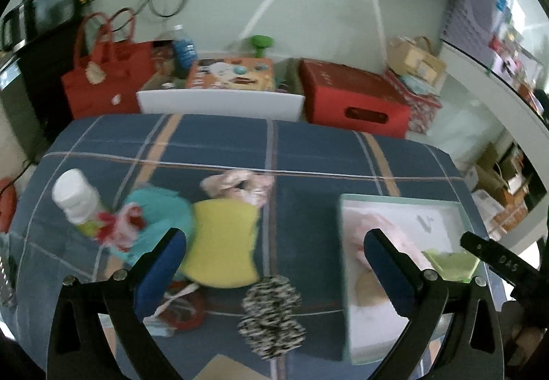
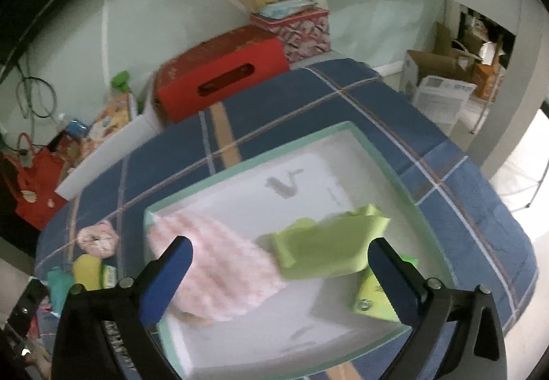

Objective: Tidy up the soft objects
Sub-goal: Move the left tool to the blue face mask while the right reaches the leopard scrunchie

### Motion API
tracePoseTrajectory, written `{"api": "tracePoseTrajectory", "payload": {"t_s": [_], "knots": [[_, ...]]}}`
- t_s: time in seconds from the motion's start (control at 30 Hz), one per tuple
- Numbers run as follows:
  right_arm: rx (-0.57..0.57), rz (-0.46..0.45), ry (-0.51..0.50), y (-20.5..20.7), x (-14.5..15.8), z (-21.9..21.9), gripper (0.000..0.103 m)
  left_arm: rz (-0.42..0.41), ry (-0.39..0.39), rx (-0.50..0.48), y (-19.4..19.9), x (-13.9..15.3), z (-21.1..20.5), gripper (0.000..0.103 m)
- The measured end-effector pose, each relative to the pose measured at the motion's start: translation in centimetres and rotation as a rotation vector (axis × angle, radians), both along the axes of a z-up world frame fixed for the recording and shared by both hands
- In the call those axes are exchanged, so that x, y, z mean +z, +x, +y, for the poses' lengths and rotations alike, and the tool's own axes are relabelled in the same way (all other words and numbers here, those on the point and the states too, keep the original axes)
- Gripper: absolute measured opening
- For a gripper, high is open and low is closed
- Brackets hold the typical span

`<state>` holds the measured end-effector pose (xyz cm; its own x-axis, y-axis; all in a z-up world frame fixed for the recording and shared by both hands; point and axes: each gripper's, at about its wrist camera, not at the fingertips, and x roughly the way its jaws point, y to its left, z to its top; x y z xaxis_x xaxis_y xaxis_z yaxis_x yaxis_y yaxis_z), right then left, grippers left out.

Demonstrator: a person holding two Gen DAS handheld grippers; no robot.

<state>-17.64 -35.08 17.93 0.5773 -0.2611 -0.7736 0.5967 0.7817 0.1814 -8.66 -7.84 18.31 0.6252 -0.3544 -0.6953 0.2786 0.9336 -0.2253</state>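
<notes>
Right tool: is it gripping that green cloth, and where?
Nothing held. The right tool is open above the green cloth, which lies loose in the box.

Pale green wall [image 1: 308, 2] behind a plaid-covered table [image 1: 308, 146], red box [image 1: 357, 98] and clutter alongside

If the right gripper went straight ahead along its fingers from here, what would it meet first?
Most likely the light green cloth lying in the white tray. The right gripper is open and points down at it, with the pink cloth just left of that line. Depth is uncertain.
</notes>
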Motion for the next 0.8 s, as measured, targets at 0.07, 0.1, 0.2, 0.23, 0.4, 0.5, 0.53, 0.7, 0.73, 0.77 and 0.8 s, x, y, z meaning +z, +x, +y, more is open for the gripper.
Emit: {"api": "tracePoseTrajectory", "payload": {"t_s": [0.07,0.1,0.2,0.23,0.4,0.5,0.53,0.7,0.73,0.77,0.8], "knots": [[0.025,-0.019,0.01,0.3,0.1,0.8,0.103,0.001,-0.021,0.037,-0.1,0.0,2.0,0.103],[0.032,-0.022,0.008,0.4,0.2,1.1,0.103,0.0,-0.027,0.053,-0.1,-0.1,2.8,0.103],[0.059,-0.033,-0.018,0.9,0.5,2.7,0.103,-0.01,-0.039,0.116,-0.2,-0.1,5.6,0.103],[0.068,-0.038,-0.022,1.1,0.6,3.0,0.103,-0.014,-0.041,0.136,-0.1,-0.1,6.3,0.103],[0.14,-0.054,-0.018,1.9,0.8,5.6,0.103,-0.009,-0.057,0.222,0.1,-0.7,10.7,0.103],[0.197,-0.048,-0.03,2.7,0.9,7.8,0.103,0.028,-0.065,0.267,0.4,-1.6,12.6,0.103],[0.219,-0.047,-0.038,2.9,0.9,8.6,0.103,0.043,-0.065,0.276,0.4,-2.0,13.1,0.103],[0.353,-0.042,-0.038,4.0,0.7,12.7,0.103,0.103,-0.066,0.328,0.1,-3.8,15.4,0.103],[0.368,-0.037,-0.039,4.2,0.6,13.3,0.103,0.109,-0.067,0.336,0.1,-4.1,15.7,0.103],[0.386,-0.029,-0.045,4.3,0.4,14.0,0.103,0.118,-0.071,0.344,0.1,-4.4,16.0,0.103],[0.412,-0.015,-0.057,4.6,0.2,15.1,0.103,0.126,-0.076,0.352,0.1,-4.6,16.3,0.103]]}}
